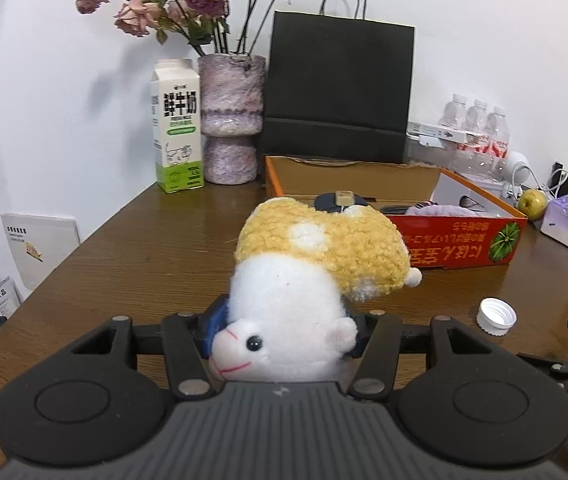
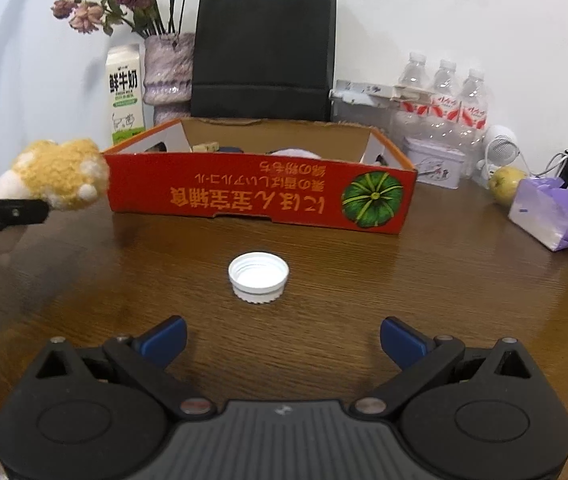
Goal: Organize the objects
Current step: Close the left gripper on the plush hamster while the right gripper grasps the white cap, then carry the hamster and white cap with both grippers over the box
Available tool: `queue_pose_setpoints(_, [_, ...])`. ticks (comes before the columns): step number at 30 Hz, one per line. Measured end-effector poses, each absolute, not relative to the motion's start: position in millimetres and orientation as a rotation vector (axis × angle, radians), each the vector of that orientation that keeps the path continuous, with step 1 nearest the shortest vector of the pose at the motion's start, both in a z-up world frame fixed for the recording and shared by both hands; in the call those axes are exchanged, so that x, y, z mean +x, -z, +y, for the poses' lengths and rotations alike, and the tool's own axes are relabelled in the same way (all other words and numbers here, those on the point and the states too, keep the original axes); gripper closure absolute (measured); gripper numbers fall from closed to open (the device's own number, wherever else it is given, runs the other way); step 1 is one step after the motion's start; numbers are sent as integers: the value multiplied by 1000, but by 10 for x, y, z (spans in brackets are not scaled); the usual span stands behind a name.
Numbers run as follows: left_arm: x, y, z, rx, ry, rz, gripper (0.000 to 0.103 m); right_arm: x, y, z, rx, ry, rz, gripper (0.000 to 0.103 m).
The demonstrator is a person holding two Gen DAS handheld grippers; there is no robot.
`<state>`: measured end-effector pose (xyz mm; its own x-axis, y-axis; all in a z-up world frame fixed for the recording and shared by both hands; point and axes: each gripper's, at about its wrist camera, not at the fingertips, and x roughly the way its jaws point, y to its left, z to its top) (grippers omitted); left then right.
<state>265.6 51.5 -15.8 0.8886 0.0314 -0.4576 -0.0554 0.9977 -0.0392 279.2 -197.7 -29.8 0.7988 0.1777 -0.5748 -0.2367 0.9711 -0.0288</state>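
My left gripper (image 1: pixel 284 332) is shut on a white and yellow plush toy (image 1: pixel 316 256) and holds it above the wooden table, in front of the red cardboard box (image 1: pixel 464 244). The toy also shows at the left of the right wrist view (image 2: pixel 59 172), beside the box (image 2: pixel 259 192). My right gripper (image 2: pixel 281 336) is open and empty, just above the table, with a white bottle cap (image 2: pixel 258 276) lying open side up a little ahead of its fingers. The cap also shows in the left wrist view (image 1: pixel 498 316). The box holds several small items, partly hidden.
Against the wall stand a milk carton (image 1: pixel 177 128), a vase of dried roses (image 1: pixel 231 120), a black paper bag (image 1: pixel 338 92) and water bottles (image 1: pixel 480 132). A green apple (image 2: pixel 504 184), a purple tissue pack (image 2: pixel 548 216) and a small tin (image 2: pixel 436 162) lie to the right.
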Motion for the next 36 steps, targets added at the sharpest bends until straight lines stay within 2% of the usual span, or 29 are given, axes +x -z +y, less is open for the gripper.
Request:
queue_pose_setpoints(7, [2637, 142, 663, -65, -66, 464, 48, 3086, 344, -1861, -91, -211, 657, 4])
queue_pose_setpoints(9, [2631, 141, 683, -67, -64, 463, 47, 3181, 357, -1811, -90, -213, 672, 10])
queue_pose_setpoints(13, [2616, 136, 712, -70, -63, 458, 47, 3284, 354, -1718, -88, -208, 668, 14])
queue_pose_setpoints(15, [2611, 135, 717, -71, -61, 457, 47, 3303, 348, -1684, -88, -208, 661, 23])
queue_pose_setpoints(20, [2592, 135, 691, -65, -50, 454, 47, 3338, 339, -1628, -77, -217, 658, 33])
queue_pose_setpoints(23, [2591, 134, 680, -61, -47, 451, 47, 3333, 332, -1637, -60, -220, 653, 47])
queue_pose_setpoints(25, [2595, 139, 676, -61, -47, 452, 47, 3318, 324, -1644, -57, -225, 643, 65])
queue_pose_setpoints(36, [2554, 181, 607, -40, -60, 451, 47, 2966, 195, -1730, -90, -201, 479, 64])
